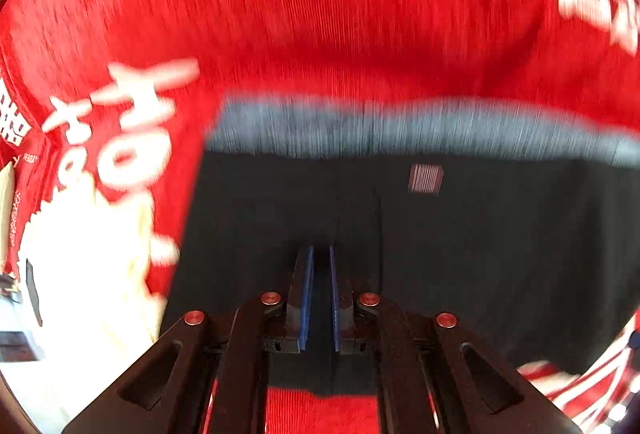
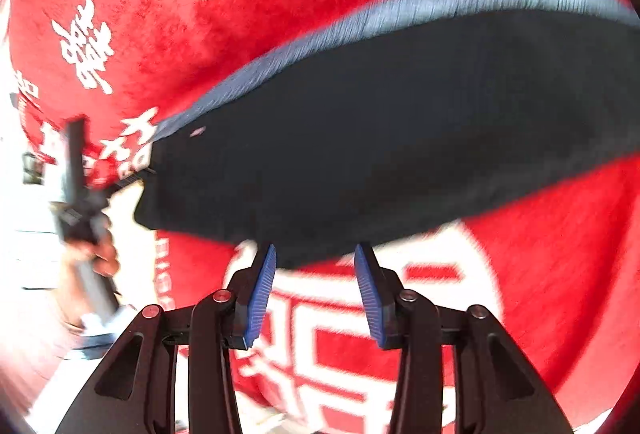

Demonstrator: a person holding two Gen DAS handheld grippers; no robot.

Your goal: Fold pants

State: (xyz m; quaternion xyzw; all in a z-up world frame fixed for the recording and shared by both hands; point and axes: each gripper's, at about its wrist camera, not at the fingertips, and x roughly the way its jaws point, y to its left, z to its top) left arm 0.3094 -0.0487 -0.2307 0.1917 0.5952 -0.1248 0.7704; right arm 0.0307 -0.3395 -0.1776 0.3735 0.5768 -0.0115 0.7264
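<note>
The black pants (image 1: 400, 234) lie folded on a red cloth with white lettering (image 1: 320, 14), a blue-grey band (image 1: 400, 126) along their far edge. My left gripper (image 1: 321, 254) is over the pants, its blue pads nearly together with a narrow gap; dark cloth fills the gap, and whether it is pinched cannot be told. In the right wrist view the pants (image 2: 380, 138) stretch across the middle. My right gripper (image 2: 316, 254) is open at their near edge, holding nothing.
The red cloth (image 2: 560, 274) covers the surface all around the pants. The other hand-held gripper and the person's hand (image 2: 86, 218) show at the left of the right wrist view. A pale area (image 1: 80, 274) lies past the cloth's left edge.
</note>
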